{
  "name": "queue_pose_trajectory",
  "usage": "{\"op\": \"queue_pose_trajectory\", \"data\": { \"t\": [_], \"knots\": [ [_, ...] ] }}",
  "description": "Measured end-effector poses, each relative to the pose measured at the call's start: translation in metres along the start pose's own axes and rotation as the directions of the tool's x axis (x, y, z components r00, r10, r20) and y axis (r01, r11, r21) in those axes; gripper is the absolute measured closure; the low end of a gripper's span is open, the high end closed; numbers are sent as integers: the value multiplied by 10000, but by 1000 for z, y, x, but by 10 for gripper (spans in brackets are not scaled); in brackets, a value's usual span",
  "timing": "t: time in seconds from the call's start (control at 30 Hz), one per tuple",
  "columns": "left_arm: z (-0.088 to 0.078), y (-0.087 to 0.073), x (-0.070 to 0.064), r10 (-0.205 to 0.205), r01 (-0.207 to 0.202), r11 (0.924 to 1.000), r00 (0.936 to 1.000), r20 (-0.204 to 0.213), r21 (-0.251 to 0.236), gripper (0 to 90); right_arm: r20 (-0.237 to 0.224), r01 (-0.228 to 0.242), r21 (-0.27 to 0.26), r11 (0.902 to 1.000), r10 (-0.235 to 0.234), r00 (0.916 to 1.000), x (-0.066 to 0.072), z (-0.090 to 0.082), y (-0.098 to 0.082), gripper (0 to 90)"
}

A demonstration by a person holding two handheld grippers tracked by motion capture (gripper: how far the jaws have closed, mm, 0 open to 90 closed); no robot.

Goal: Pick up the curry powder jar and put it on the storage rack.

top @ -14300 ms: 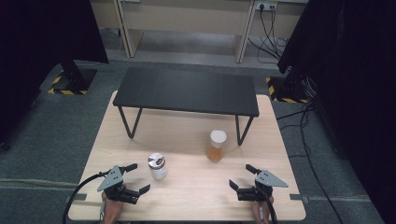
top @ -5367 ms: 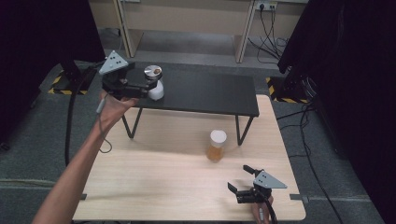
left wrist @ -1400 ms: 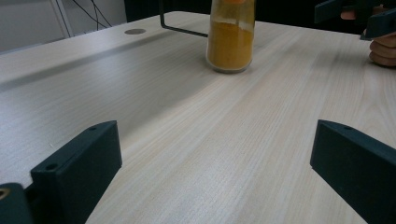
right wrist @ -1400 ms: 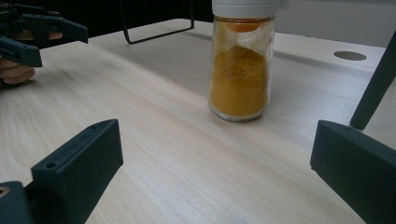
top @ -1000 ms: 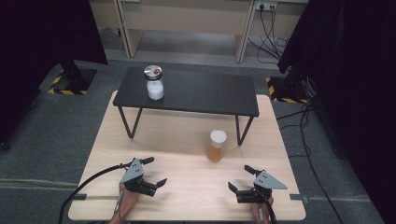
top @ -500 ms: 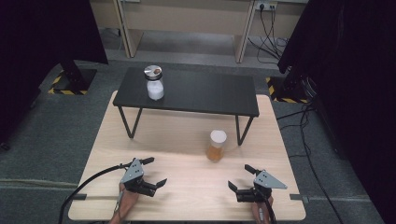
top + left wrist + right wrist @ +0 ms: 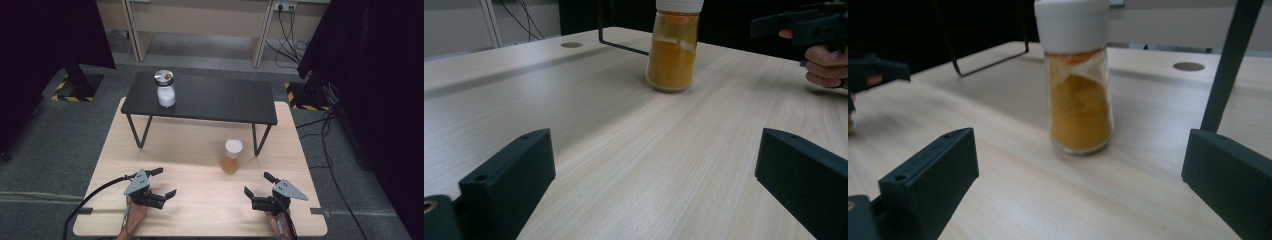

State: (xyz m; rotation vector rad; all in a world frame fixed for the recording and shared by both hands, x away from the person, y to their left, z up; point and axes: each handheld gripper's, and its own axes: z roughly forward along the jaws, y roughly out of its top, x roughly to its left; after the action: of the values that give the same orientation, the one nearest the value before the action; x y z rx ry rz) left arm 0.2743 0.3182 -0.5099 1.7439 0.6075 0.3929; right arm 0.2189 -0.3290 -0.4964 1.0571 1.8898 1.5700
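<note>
Tabletop spice jar [image 7: 1079,85] beyond spread fingers [image 7: 928,175]

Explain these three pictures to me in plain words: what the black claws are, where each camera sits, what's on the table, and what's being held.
No robot here: a person holds a hand-held two-jaw gripper in each hand, the left gripper and the right gripper. The high view looks down from above the person's side. The other two cameras ride on the grippers, looking along their black jaws. On the pale wooden table stands a clear shaker jar of orange powder with a white cap. A low black metal shelf carries a clear jar of white powder with a silver lid. Both grippers are open and hold nothing.
</note>
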Motion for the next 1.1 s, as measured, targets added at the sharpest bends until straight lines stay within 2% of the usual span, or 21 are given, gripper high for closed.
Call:
{"op": "queue_pose_trajectory", "data": {
  "t": [0.07,0.1,0.17,0.27,0.33,0.37,0.47,0.5,0.73,0.83,1.0,1.1],
  "knots": [
    [0,0,0,-11,11,10000,10000,2,5,19,281,-328,-299,9990,337,9990,6,0,0,11],
    [0,0,0,-13,13,10000,10000,-2,10,19,379,-394,-276,9988,404,9985,9,1,2,11],
    [0,1,0,-26,26,10000,10000,-1,30,19,506,-263,-206,9994,273,9983,12,2,6,11],
    [0,1,0,-69,69,10000,10000,1,56,19,363,-126,-158,9998,131,9993,13,5,12,10],
    [1,1,0,-74,74,9999,10000,-3,73,19,354,64,52,10000,-65,9994,16,11,19,10],
    [1,1,0,-81,81,9999,10000,3,82,18,281,256,299,9992,-264,9993,17,18,26,10],
    [1,3,-1,-1,1,9999,10000,-4,164,17,70,504,575,9971,-509,9987,18,30,35,10],
    [2,3,-1,44,-43,9998,10000,-11,194,17,145,536,660,9964,-547,9984,19,36,40,13],
    [3,6,-3,236,-236,9991,9997,5,349,15,348,297,927,9953,-331,9988,19,67,62,22],
    [3,6,-2,217,-217,9991,9998,24,363,15,515,390,1129,9928,-450,9977,22,79,70,29],
    [3,6,-3,228,-229,9992,9997,20,341,15,760,269,1308,9910,-371,9964,24,97,77,64],
    [3,6,-3,236,-237,9991,9997,22,340,14,735,300,1504,9882,-415,9964,25,108,80,86]
  ]
}}
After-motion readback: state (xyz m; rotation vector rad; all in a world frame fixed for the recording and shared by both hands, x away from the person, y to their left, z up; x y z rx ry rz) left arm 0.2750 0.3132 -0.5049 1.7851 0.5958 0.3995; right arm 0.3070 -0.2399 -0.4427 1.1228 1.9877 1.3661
